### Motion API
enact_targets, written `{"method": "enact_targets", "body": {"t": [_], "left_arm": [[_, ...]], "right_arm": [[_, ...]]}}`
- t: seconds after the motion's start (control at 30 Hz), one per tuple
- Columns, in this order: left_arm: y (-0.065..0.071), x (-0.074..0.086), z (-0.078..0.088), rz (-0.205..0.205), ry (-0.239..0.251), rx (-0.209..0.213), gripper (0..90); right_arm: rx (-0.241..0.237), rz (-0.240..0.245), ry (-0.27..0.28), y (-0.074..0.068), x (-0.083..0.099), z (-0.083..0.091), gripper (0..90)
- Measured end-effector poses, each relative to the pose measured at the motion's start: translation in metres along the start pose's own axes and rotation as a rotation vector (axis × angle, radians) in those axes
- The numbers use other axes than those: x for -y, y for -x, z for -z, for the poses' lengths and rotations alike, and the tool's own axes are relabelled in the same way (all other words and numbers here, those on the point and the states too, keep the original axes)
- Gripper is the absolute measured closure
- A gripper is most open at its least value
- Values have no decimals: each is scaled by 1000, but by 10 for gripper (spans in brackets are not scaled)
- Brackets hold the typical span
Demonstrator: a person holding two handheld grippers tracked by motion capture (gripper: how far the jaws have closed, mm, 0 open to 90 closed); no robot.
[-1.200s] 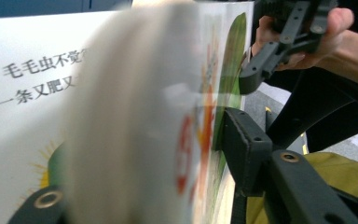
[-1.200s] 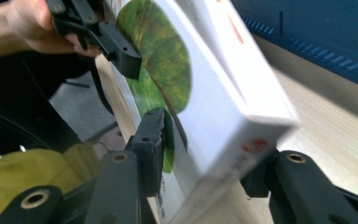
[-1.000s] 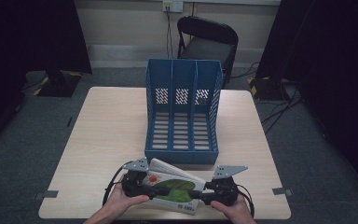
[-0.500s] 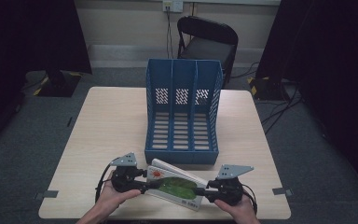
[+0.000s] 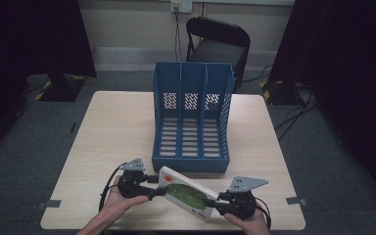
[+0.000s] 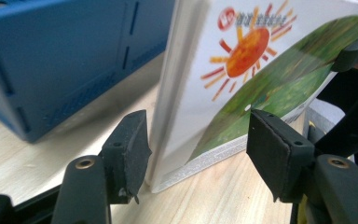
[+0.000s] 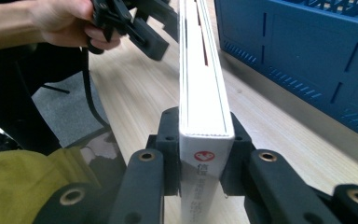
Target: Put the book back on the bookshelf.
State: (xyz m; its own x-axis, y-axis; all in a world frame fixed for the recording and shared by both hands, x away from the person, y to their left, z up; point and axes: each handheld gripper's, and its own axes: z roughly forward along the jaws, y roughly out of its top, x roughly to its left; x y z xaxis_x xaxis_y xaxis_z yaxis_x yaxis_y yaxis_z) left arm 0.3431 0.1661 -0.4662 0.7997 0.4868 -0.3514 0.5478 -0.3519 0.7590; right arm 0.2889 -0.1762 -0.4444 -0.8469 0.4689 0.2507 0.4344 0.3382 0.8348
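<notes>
A: From the high view, where is the book [image 5: 188, 192]?
B: Near the table's [image 5: 112, 132] front edge, just before the blue file rack [image 5: 191, 120], spanning between the left gripper [image 5: 152, 186] and right gripper [image 5: 216, 204].
A: And in the left gripper view?
B: Its jaws have just been opening; the pads [image 6: 129, 149] stand apart around the book's corner, one side clearly off the cover.
A: The right gripper view?
B: Pads clamp the spine end [image 7: 204, 140], keeping the book on edge, probably for slotting into the rack.
</notes>
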Motion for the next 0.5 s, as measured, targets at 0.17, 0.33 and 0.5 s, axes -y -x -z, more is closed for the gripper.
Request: {"method": "enact_targets", "body": {"t": [0.17,0.33,0.5], "left_arm": [[-1,1,-9,-9,-46,-21,401],[0,2,-9,-17,-50,-33,419],[2,3,-9,-24,-54,-42,423]], "right_arm": [[-14,9,-36,-6,3,-14,709],[8,11,-37,-11,6,-26,706],[31,-12,-38,-14,10,-33,707]]}}
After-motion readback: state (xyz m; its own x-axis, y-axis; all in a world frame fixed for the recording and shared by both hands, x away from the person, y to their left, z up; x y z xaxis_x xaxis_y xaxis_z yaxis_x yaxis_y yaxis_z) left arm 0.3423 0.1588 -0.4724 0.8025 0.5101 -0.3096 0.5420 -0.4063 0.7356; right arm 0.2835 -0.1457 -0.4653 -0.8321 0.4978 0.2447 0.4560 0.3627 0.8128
